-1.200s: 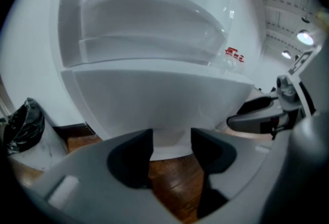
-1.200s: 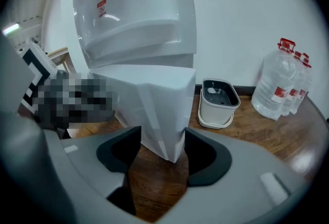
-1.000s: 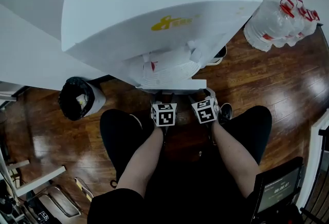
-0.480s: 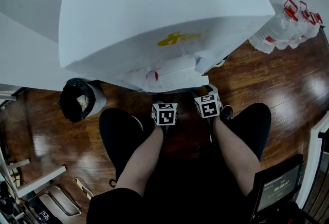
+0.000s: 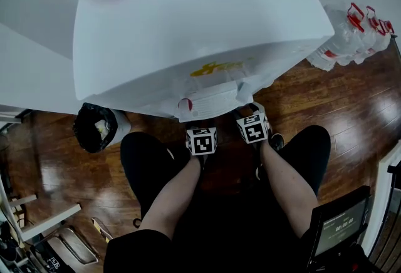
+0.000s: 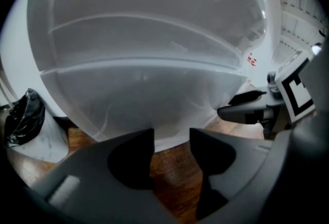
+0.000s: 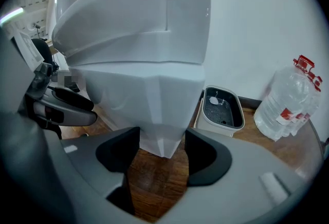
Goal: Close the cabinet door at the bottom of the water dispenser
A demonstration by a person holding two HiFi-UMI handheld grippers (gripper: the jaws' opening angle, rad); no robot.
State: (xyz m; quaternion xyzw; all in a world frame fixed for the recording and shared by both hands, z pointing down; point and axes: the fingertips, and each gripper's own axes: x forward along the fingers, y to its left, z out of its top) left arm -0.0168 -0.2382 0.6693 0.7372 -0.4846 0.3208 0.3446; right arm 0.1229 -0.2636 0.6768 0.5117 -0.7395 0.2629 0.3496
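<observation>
Right gripper (image 7: 162,138) edged forward, jaws just narrowed yet apart, empty | left gripper (image 6: 171,138) released, empty | flat white cabinet door (image 7: 128,110) at foot of white plastic water dispenser (image 5: 188,34), just ahead | advice: press squarely, low.

Left tongs (image 6: 172,135), right tongs (image 7: 162,135): out of head view beneath water dispenser (image 5: 188,34).

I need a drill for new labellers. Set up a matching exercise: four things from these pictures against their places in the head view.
Things:
1. water dispenser
2. black-bagged bin
3. water bottles
4. dark screen

Places in the head view:
a. upper right edge
b. middle left
c. upper centre
d. bottom right corner

Pairs: 1-c, 2-b, 3-a, 4-d
</observation>
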